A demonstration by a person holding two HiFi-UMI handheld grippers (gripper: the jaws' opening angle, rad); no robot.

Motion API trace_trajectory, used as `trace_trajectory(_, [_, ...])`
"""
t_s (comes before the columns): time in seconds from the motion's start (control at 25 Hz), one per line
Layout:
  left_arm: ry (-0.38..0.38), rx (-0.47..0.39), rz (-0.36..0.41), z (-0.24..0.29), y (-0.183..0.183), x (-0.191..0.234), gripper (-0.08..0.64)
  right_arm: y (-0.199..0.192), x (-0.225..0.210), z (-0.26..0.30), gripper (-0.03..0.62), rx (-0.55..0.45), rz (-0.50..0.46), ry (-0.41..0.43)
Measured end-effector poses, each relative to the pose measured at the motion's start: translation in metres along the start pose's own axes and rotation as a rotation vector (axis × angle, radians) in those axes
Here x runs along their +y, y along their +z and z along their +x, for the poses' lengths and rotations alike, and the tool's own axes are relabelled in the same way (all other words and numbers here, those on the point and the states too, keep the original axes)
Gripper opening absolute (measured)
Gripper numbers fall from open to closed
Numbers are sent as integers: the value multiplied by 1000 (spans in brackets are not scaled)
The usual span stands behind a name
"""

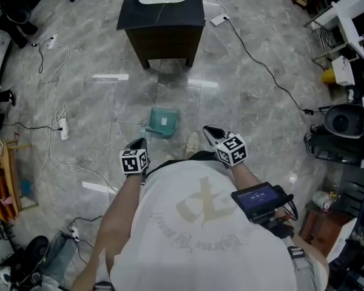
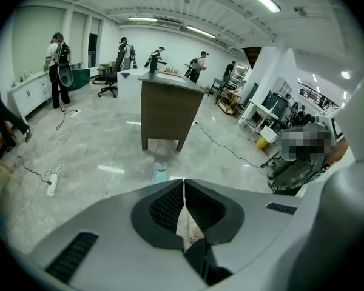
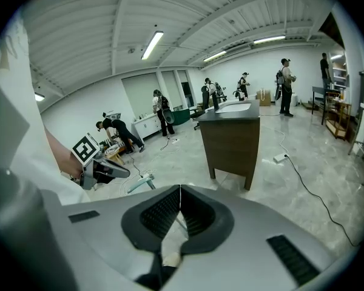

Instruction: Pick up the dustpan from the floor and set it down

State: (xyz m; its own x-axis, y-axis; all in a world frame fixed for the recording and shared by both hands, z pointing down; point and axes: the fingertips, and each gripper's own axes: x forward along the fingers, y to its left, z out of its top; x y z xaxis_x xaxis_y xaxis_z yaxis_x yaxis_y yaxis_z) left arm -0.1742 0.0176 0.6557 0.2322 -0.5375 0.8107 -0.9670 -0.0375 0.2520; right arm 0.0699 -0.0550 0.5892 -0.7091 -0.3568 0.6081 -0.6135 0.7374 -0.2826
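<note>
A teal dustpan (image 1: 162, 122) lies on the grey floor in front of the person, its handle pointing to the lower left. In the head view my left gripper (image 1: 140, 143) hovers just below and left of it, apart from it. My right gripper (image 1: 208, 130) hangs to the dustpan's right, also apart. The left gripper view shows the jaws (image 2: 184, 182) closed together with nothing between them, and the dustpan (image 2: 160, 173) lies just beyond the tips. In the right gripper view the jaws (image 3: 180, 188) are likewise shut and empty; the dustpan's handle (image 3: 139, 184) and my left gripper (image 3: 101, 169) show at the left.
A dark wooden table (image 1: 164, 18) stands just beyond the dustpan. Cables and a power strip (image 1: 63, 128) trail over the floor at the left, and another cable (image 1: 262, 63) runs right. Equipment and shelves (image 1: 343, 126) crowd the right side. Several people stand at the room's far end.
</note>
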Motion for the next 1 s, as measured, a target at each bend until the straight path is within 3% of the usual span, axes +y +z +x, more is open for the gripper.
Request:
trace_trajectory(0.24, [50,35,4,20,7,17,21,6,-23,5,18,10,14,-15])
trace_trajectory(0.6, [106,107,8,46,9,37,131,2,-43,-1,17,35,45,-48])
trace_trajectory(0.72, [103,132,5,58,10,41,170,-1,-50,-3,17,44,60,-62])
trace_trajectory(1.0, [99,197,17,82,8,44,183,-9,-56,-9,18,55,86,-84])
